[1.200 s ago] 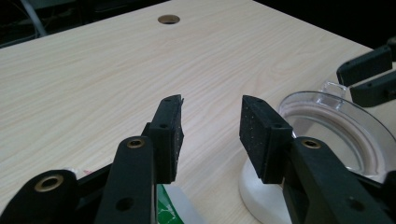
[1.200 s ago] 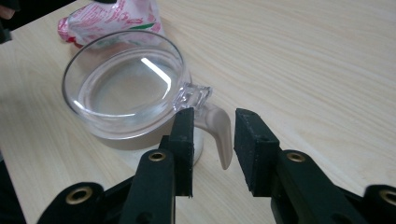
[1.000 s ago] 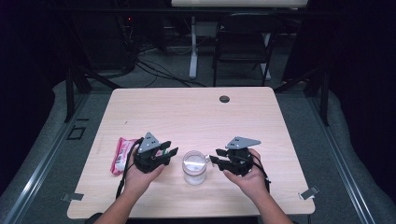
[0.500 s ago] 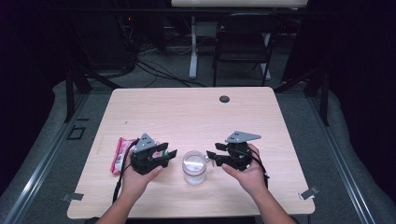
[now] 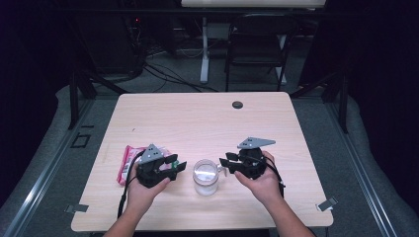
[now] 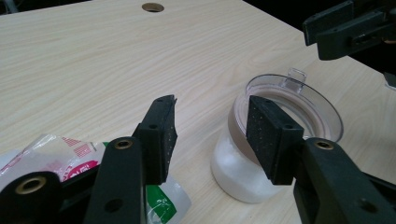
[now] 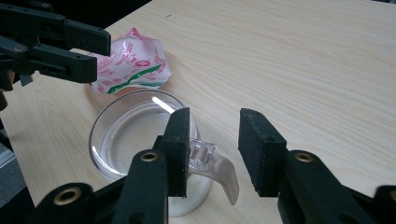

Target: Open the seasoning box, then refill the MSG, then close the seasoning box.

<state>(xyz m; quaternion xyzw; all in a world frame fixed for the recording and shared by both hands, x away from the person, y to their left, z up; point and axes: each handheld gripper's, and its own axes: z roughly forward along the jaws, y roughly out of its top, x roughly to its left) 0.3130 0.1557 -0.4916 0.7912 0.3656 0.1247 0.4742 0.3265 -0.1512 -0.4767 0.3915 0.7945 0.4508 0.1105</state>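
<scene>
Both tools' jaws just narrowed, half-open, empty, flanking jar [image 5: 205, 174], pale wood table [image 5: 197, 118], dark room.

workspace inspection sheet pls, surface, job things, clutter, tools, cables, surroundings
surface: light wood table with a round dark hole near the far edge.
job's things: clear lidded jar, white contents, lid tab facing the right tool.
clutter: red, white and green packet by the left tool.
grippers: left tool open beside the jar; right tool open near the lid tab; both jaws have just been closing, neither gripping.
cables: one trails from each tool; more lie on the floor beyond the table.
surroundings: dark room, chair behind the table.
</scene>
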